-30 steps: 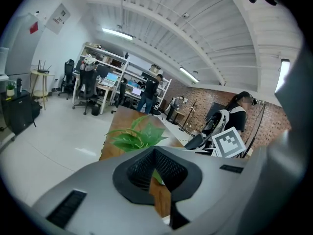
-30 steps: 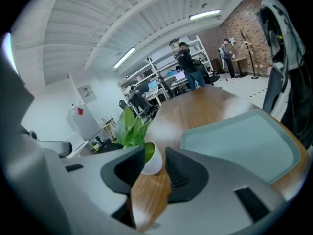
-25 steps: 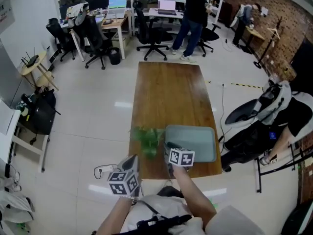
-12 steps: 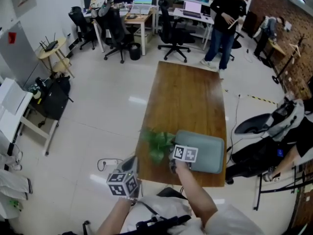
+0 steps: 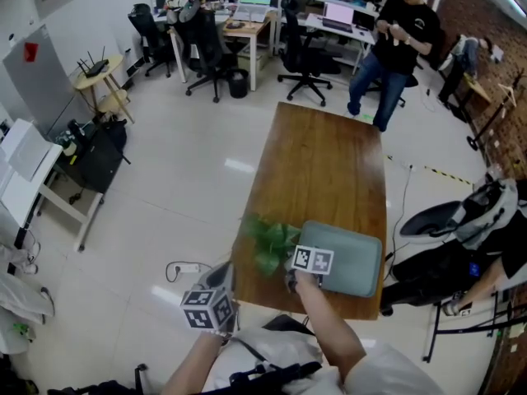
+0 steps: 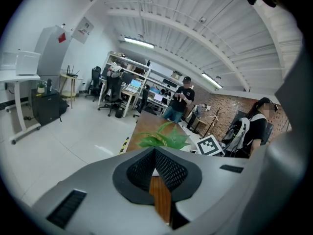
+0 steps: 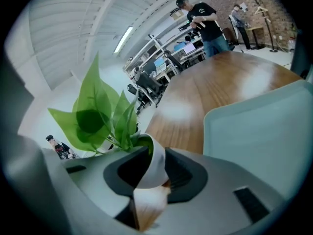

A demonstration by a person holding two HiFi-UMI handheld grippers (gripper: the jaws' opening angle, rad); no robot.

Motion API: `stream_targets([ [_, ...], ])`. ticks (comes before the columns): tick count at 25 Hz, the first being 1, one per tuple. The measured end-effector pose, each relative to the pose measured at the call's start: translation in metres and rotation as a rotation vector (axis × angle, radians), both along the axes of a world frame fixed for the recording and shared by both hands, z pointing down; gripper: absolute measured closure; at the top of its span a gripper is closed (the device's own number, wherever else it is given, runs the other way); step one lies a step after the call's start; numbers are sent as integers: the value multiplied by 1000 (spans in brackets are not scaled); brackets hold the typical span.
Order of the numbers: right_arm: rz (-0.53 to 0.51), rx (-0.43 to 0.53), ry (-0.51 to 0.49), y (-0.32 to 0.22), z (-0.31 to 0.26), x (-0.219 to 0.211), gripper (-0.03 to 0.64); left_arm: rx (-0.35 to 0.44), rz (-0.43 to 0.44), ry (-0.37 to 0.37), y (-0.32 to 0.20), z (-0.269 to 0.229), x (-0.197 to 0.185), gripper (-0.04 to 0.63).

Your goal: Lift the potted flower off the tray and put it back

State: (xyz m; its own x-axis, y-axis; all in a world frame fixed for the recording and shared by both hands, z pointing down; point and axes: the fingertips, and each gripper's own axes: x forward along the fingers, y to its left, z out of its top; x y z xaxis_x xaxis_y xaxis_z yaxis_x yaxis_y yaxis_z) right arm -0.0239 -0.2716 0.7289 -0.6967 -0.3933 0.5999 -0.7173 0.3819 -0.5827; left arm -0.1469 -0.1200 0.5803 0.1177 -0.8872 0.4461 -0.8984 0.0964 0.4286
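The potted flower stands on the wooden table, just off the left edge of the grey-green tray. My right gripper reaches in from the near edge. In the right gripper view its jaws are closing on the white pot, which sits between both pads under the green leaves, with the tray to the right. My left gripper hangs left of the table's near corner. Its pads meet at the tips, nothing between them, and it faces the plant.
A person stands past the table's far end, near desks and office chairs. Another person sits at the right beside a black and white seat. A cable and plug lie on the floor at the left.
My right gripper has come down and forward against the pot beside the tray. The left gripper has barely shifted. The standing person has walked right, and my head view has shifted.
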Motion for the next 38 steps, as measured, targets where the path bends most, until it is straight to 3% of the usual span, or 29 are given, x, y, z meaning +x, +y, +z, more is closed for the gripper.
stream_targets([
  [11,69,19,-19,-3,-12,4,545,3,2,3,5,-1,-6,600],
  [15,128,24,-70,-10,-28,14,551,2,26,7,4,0,-6,600],
  [23,278,74,-92,-33,-52,78,551,5,117,13,-6,2,17,600],
  [31,414,68,-44,-31,-41,153,551,-4,200,16,-10,5,43,600],
  [38,466,41,16,-21,-21,183,551,-16,223,13,-4,3,53,600],
])
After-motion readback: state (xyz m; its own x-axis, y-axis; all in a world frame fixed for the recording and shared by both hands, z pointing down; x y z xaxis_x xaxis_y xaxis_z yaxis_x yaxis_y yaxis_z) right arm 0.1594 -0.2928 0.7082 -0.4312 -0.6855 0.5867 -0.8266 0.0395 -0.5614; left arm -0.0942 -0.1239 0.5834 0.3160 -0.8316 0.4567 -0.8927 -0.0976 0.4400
